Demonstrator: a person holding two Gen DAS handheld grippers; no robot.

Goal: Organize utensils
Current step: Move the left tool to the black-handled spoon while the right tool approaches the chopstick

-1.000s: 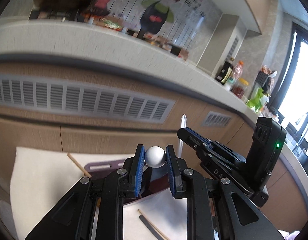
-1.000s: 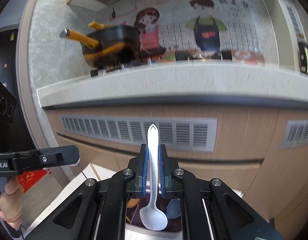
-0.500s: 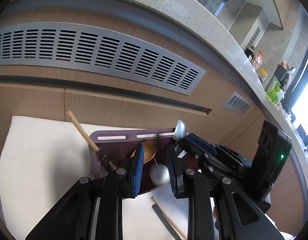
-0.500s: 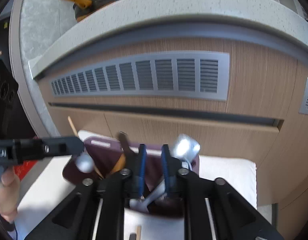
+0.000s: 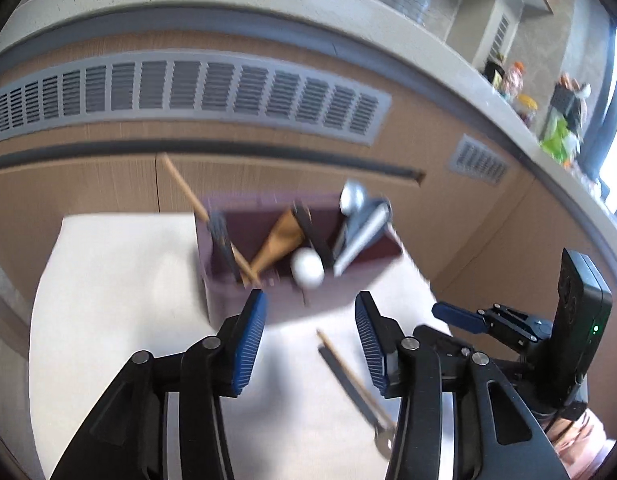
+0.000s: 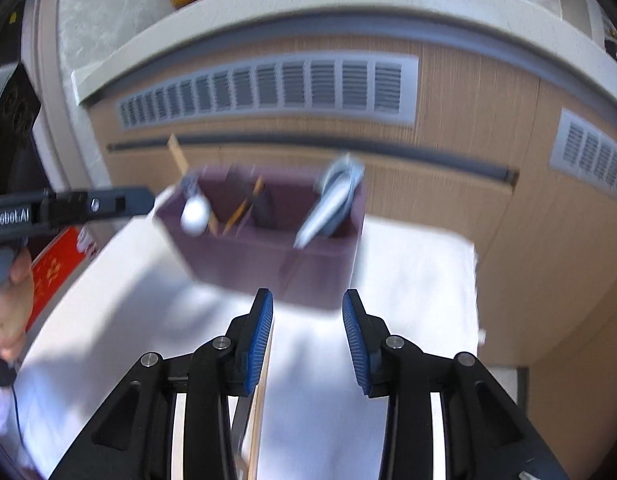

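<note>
While both views blur a little, we see the left gripper (image 5: 308, 338) with its blue pads spread wide and nothing between them, hovering over the white cloth (image 5: 120, 320). Our right gripper (image 6: 307, 334) is likewise parted and empty, above the same cloth (image 6: 408, 280).

At twelve o'clock from each gripper stands the purple utensil caddy (image 5: 264, 300), set on the cloth in front of the wooden cabinet (image 5: 88, 184). From the left wrist view we find a wooden stick (image 5: 188, 196) leaning out toward eleven o'clock at the caddy's left end, beside a dark-handled utensil (image 5: 222, 240). A wooden spatula (image 5: 278, 240) sits near the middle, and the white spoon (image 5: 307, 269) shows its round bowl just to the right of it. At one o'clock, silver spoons (image 5: 358, 220) lean together in the right end of the caddy.

From the right wrist view the caddy (image 6: 268, 264) shows inner dividers; the silver spoons (image 6: 328, 208) occupy its right compartment and the white spoon (image 6: 195, 216) rests at its left end.

On the cloth between us and the caddy, a chopstick (image 5: 348, 368) lies loose with a dark flat utensil (image 5: 344, 384) just beside it, pointing toward five o'clock.
</note>
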